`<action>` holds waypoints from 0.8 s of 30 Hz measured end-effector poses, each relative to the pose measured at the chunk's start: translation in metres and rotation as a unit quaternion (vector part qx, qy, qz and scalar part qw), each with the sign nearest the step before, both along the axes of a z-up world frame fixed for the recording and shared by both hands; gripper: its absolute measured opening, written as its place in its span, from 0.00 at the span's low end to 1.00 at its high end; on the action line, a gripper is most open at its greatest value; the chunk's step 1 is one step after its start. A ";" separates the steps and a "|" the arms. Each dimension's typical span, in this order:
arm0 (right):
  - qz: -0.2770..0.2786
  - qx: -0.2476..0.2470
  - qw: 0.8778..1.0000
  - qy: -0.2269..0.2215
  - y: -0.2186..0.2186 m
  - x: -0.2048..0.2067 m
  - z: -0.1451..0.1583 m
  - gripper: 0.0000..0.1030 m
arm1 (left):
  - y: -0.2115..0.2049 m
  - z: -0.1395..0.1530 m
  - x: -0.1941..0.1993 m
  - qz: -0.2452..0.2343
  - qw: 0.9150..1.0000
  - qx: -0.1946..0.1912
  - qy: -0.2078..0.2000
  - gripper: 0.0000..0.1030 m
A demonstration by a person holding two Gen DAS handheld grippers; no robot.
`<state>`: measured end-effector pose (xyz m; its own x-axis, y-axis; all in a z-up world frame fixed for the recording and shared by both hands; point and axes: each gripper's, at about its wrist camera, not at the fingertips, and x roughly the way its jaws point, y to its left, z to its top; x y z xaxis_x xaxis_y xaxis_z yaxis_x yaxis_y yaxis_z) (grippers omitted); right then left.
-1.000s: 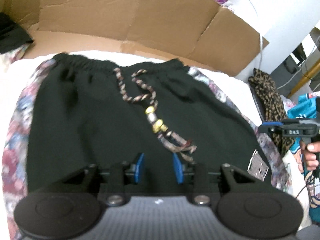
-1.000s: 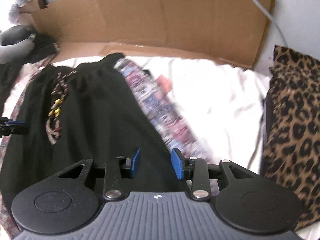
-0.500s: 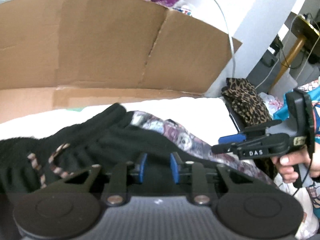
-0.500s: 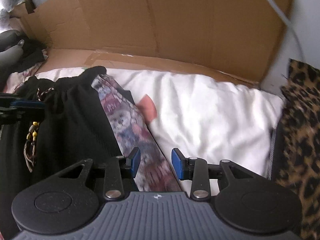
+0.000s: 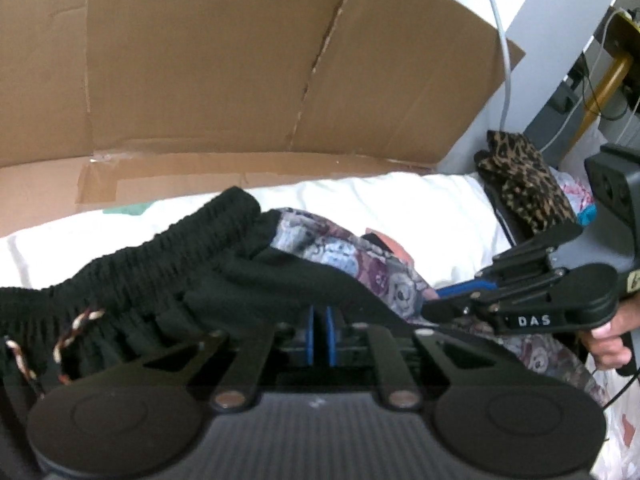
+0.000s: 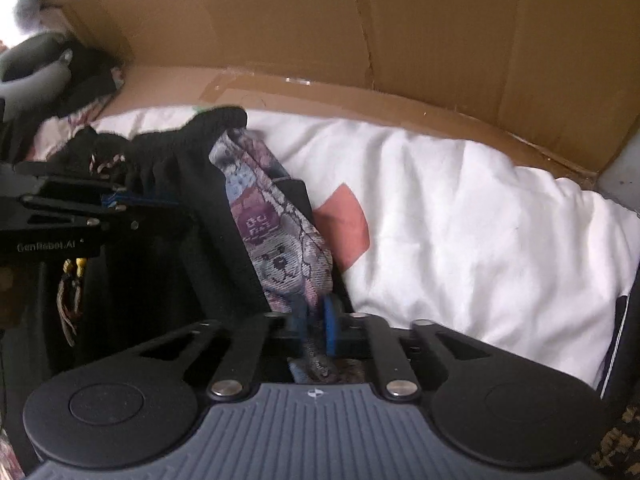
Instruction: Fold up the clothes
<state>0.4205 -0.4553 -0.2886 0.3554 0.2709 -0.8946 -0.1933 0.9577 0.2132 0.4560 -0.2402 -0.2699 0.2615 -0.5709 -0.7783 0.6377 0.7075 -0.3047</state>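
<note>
Black shorts [image 5: 240, 280] with a patterned side stripe [image 6: 276, 240] lie on white bedding, their waistband bunched and lifted. My left gripper [image 5: 319, 330] has its jaws closing, and the blue pads are nearly together on the black cloth just below the waistband. Its braided drawstring [image 5: 76, 328] hangs to the left. My right gripper [image 6: 316, 320] is shut on the patterned stripe at the shorts' right edge. In the left wrist view the right gripper [image 5: 444, 300] comes in from the right, held by a hand [image 5: 608, 344]. The left gripper [image 6: 120, 200] shows at the left of the right wrist view.
A cardboard wall [image 5: 200, 80] stands behind the white bedding [image 6: 480, 220]. Leopard-print fabric [image 5: 520, 172] sits at the right edge. A pink patch [image 6: 344, 224] shows on the bedding beside the shorts. Dark clothes and a grey item [image 6: 36, 68] lie at the back left.
Both grippers moved in toward the shorts' right side and closed on the fabric. The flat waistband is now gathered and raised.
</note>
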 end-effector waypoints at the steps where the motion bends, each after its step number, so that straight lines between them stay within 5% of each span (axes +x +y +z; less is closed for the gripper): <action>1: 0.004 -0.004 1.000 -0.004 0.001 -0.001 0.001 0.02 | -0.003 -0.001 0.000 -0.003 1.000 0.004 -0.002 0.07; 17: -0.031 -0.061 0.997 -0.030 -0.006 0.010 0.003 0.03 | -0.011 -0.017 0.025 0.021 1.000 0.007 0.016 0.03; 24: -0.032 -0.050 0.997 -0.057 -0.009 -0.010 0.025 0.06 | 0.036 0.022 0.007 0.029 0.999 -0.029 0.004 0.08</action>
<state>0.4105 -0.4644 -0.2639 0.4701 0.1552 -0.8688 -0.1478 0.9844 0.0959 0.4628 -0.2044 -0.2474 0.2897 -0.5988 -0.7466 0.5937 0.7243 -0.3506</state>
